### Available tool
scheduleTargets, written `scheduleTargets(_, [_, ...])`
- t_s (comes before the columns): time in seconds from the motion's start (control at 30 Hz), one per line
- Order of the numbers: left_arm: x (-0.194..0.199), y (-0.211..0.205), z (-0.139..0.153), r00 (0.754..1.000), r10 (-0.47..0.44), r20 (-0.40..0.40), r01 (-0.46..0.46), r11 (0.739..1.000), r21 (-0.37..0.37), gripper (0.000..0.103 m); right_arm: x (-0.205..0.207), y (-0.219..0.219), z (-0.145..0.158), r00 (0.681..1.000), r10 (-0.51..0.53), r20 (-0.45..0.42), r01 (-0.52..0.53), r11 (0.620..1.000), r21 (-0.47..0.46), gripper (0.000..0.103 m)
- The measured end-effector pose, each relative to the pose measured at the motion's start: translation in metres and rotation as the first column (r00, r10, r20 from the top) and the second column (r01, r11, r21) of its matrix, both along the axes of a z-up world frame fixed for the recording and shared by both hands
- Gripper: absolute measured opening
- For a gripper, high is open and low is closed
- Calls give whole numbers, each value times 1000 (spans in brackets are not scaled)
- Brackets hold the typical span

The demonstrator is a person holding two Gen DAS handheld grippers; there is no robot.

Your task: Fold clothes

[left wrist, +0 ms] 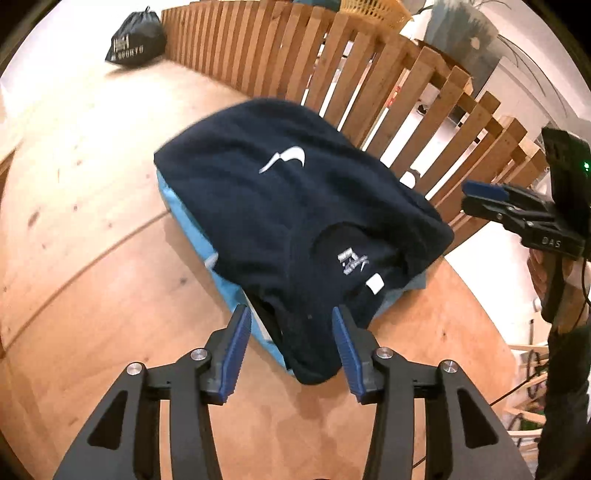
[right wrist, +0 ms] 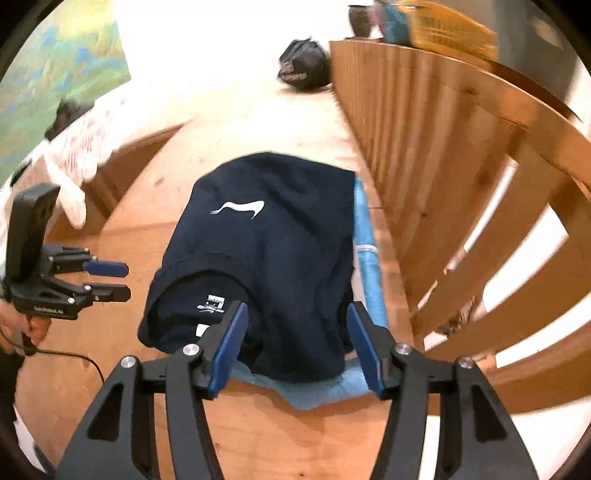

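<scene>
A: Where was the shirt [left wrist: 295, 221]? Grippers?
B: Folded atop blue cloth [left wrist: 184, 218], beside railing [left wrist: 369, 74]. Left gripper [left wrist: 291, 354] and right gripper [right wrist: 295, 347] parted, clamping nothing.
A: Risk?
B: Snagging the near hem, undoing the fold.

A pale plywood surface [left wrist: 92, 229] with scuffs and a seam is stretching across both views under warm, bright light. A railing of upright wooden slats [left wrist: 332, 62] is running along its far side, with white wall showing through the gaps. A black drawstring bag with white lettering [left wrist: 135, 38] is sitting near the railing's end. A yellow woven basket [right wrist: 447, 27] is resting on top of the railing. A green and blue landscape painting [right wrist: 55, 77] is leaning at the left, with a white patterned cloth [right wrist: 85, 147] hanging below it.
</scene>
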State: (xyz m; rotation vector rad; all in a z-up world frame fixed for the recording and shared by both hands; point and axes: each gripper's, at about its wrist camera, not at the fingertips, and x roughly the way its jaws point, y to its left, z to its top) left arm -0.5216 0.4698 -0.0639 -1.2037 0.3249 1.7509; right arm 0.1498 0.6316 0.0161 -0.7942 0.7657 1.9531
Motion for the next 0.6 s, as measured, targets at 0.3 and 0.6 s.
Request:
scheduleTargets(0.3, [-3,58,-67,999,-16,34,20,990,-137,46,-16,35,-95,996,-69,57,79,975,-206,41])
scheduleTargets(0.6, [-38,31,-5,992,108,-68,-107,994,31,45,-44,27,-13,991,-50,127,39,995,93,27])
